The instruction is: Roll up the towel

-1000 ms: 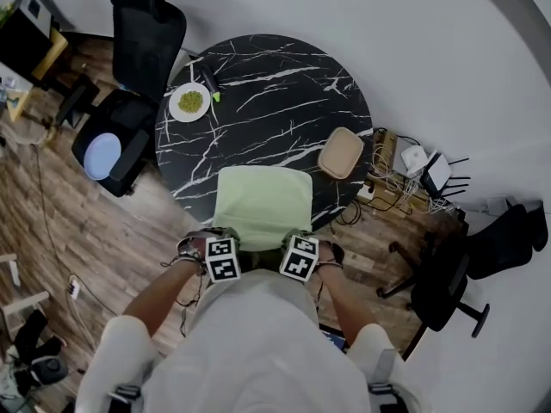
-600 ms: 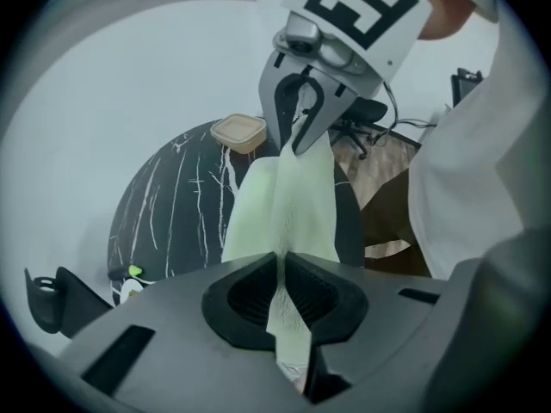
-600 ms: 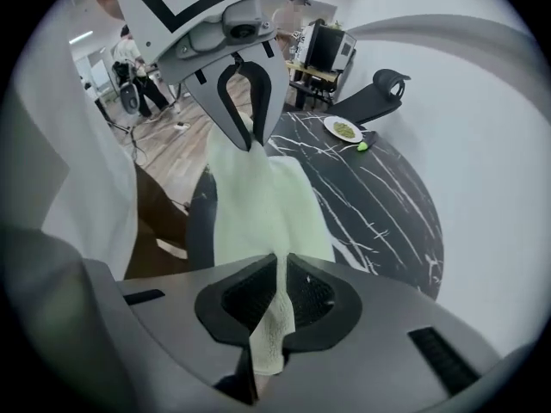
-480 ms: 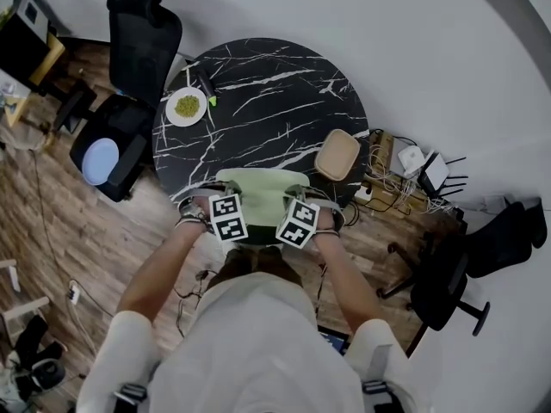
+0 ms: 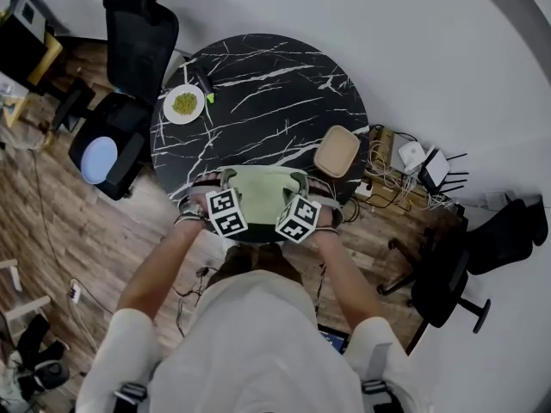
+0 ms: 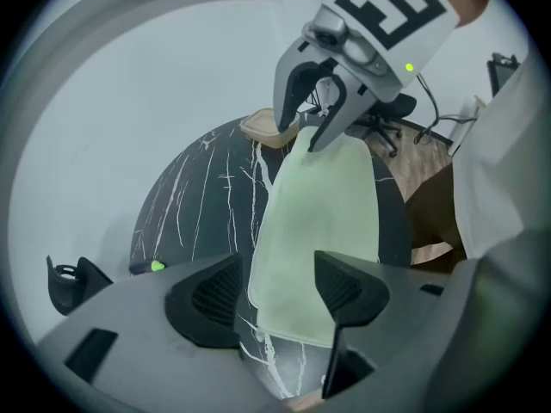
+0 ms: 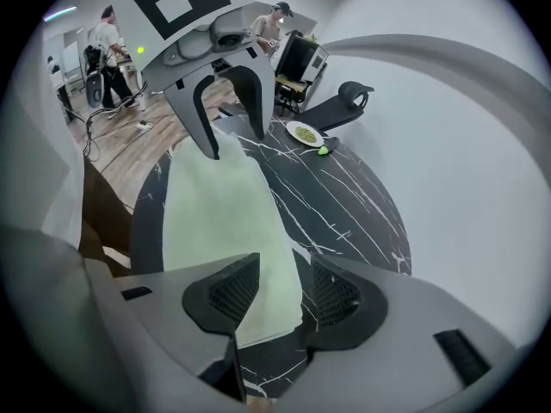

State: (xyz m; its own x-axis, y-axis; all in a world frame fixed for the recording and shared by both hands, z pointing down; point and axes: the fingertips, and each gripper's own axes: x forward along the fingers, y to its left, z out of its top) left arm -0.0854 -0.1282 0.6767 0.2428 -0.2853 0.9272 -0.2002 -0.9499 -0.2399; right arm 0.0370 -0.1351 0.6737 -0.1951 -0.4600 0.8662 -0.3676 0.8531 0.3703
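Observation:
A light green towel (image 5: 261, 192) lies folded on the near part of a round black marble table (image 5: 258, 84). My left gripper (image 5: 209, 184) hangs over the towel's left end and my right gripper (image 5: 312, 188) over its right end. In the left gripper view the left gripper (image 6: 275, 291) has its jaws opening, with the towel (image 6: 318, 222) below the gap and the pads off it. In the right gripper view the right gripper (image 7: 280, 295) is opening too, and a corner of the towel (image 7: 215, 213) shows between its pads, not pinched.
A white plate of green food (image 5: 184, 103) sits at the table's far left and a tan dish (image 5: 337, 152) at its right edge. A black chair (image 5: 129, 50) stands at the left, another chair (image 5: 448, 274) at the right. Cables and boxes (image 5: 400, 175) lie on the floor.
Both hands moved away from the body, carrying the towel's near edge, which hung off the table, up over the rest. The towel now looks shorter. Both pairs of jaws have parted.

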